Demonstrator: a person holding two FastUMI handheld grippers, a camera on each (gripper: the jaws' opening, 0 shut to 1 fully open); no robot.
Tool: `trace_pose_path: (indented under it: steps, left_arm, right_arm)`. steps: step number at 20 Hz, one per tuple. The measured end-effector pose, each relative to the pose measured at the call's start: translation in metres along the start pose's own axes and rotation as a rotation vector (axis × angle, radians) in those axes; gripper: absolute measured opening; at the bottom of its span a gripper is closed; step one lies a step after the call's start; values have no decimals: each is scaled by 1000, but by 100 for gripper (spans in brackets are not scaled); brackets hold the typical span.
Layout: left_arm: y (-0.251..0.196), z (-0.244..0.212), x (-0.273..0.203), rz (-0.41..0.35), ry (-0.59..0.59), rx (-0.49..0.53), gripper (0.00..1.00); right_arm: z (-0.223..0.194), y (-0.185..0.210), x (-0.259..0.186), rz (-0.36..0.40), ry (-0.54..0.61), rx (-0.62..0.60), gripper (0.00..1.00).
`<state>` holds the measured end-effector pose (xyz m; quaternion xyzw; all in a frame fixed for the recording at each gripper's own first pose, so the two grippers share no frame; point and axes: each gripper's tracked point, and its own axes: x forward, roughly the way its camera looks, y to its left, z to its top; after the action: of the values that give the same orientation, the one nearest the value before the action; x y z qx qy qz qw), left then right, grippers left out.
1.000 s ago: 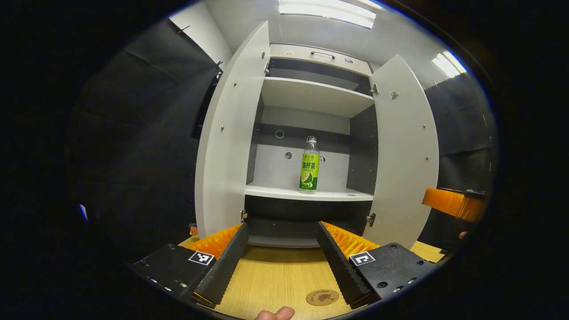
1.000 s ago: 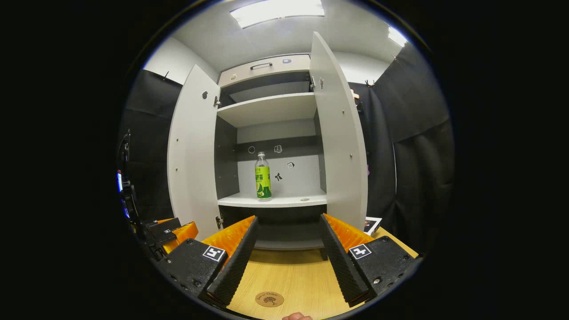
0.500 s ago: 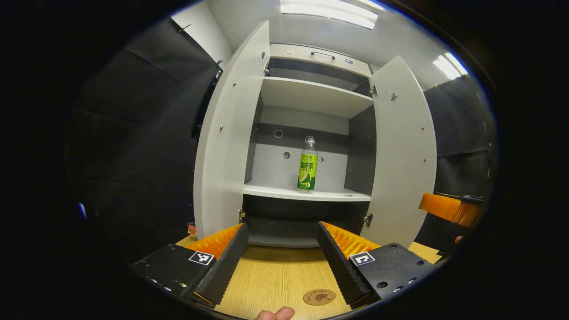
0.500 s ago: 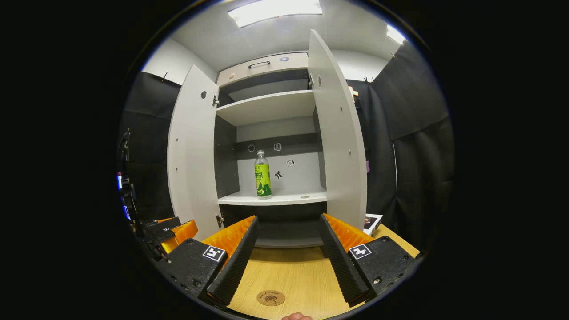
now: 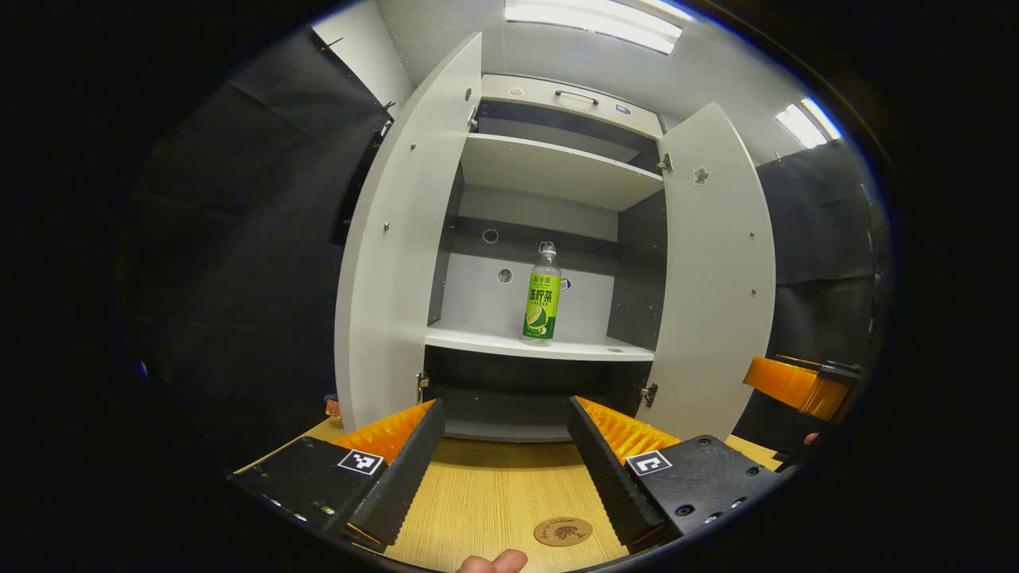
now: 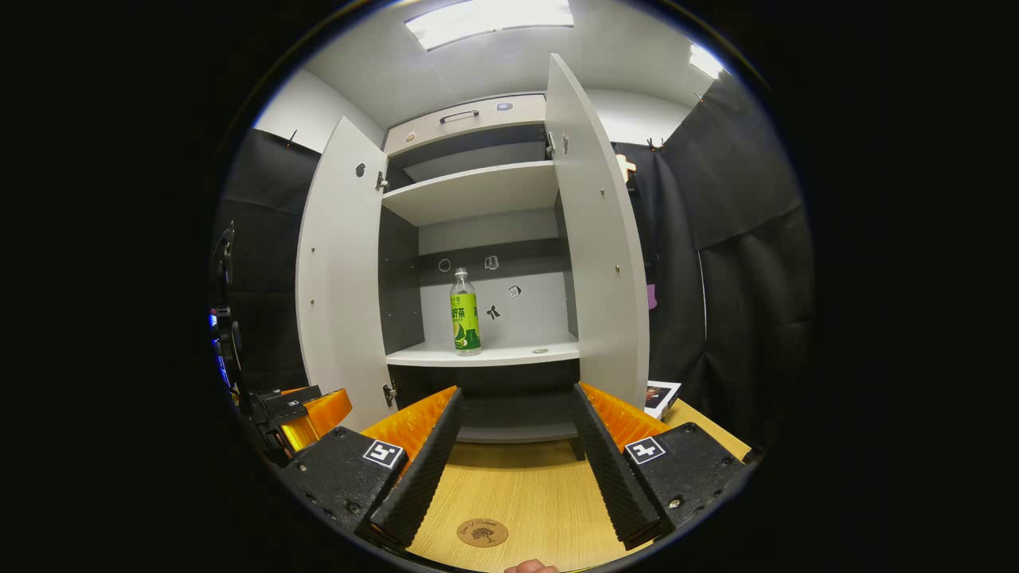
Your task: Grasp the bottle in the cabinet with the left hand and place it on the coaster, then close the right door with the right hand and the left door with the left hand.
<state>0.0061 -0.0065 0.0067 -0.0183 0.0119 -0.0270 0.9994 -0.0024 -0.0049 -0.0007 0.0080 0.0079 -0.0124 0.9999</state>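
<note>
A clear bottle [image 5: 542, 297] [image 6: 465, 313] with a green label stands upright on the lower shelf [image 5: 541, 346] of a white cabinet. Both cabinet doors are swung wide: the left door [image 5: 398, 255] [image 6: 338, 263] and the right door [image 5: 716, 270] [image 6: 597, 239]. A round brown coaster [image 5: 562, 531] [image 6: 482, 532] lies on the wooden table near the front edge. My left gripper [image 5: 505, 469] stands open above the table, well short of the cabinet. My right gripper [image 6: 513, 469] is open too, at a like distance. In the right gripper view the left gripper [image 6: 298, 414] shows at the far left.
The wooden table [image 5: 493, 493] runs from the grippers to the cabinet's foot. An upper shelf [image 5: 557, 171] and a top drawer with a handle [image 5: 577, 97] sit above. A small card or booklet [image 6: 661, 395] lies on the table by the right door. A fingertip [image 5: 493, 562] shows at the bottom edge.
Both views have crept forward and tilted a little: the cabinet looms slightly larger and the bottle has drifted left in each. Both grippers stay open.
</note>
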Motion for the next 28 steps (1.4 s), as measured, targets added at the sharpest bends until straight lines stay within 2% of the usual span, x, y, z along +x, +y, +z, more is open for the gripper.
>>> trace_pose_path:
  steps: [2, 4, 5, 6, 12, 13, 14, 16, 20, 24, 25, 26, 28]
  left_arm:
    - [-4, 6, 8, -21, -4, -6, 95]
    - [-13, 18, 20, -66, -15, -29, 100]
    - [-18, 24, 28, -87, -21, -38, 95]
    - [-23, 31, 37, -107, -29, -41, 95]
    - [-54, 59, 114, -201, -35, 6, 95]
    - [-61, 64, 129, -221, -41, 5, 99]
    - [-67, 68, 144, -235, -41, 11, 95]
    - [-72, 75, 174, -231, -44, 32, 95]
    - [-65, 82, 234, -172, -53, 73, 95]
    - [-63, 77, 280, -146, -51, 71, 95]
    - [-64, 76, 290, -146, -47, 77, 99]
    - [-65, 73, 299, -147, -38, 79, 95]
    - [-65, 76, 314, -141, -43, 63, 95]
  right_arm:
    - [1, 0, 0, -3, 3, 1, 83]
    - [2, -1, -1, -6, -1, 1, 83]
    - [3, -1, -2, -9, -3, 2, 83]
    - [3, -2, -3, -11, -5, 2, 83]
    - [11, -4, -9, -36, 4, -13, 83]
    - [12, -4, -9, -39, 6, -11, 83]
    - [11, -5, -9, -41, 10, -8, 83]
    - [9, -6, -9, -44, 22, -11, 83]
    - [10, -5, -8, -54, 26, -6, 83]
    - [8, -9, 4, -49, 23, 25, 83]
    - [9, -10, 8, -51, 24, 22, 83]
    - [9, -11, 13, -56, 26, 17, 83]
    - [8, -15, 18, -70, 28, 8, 83]
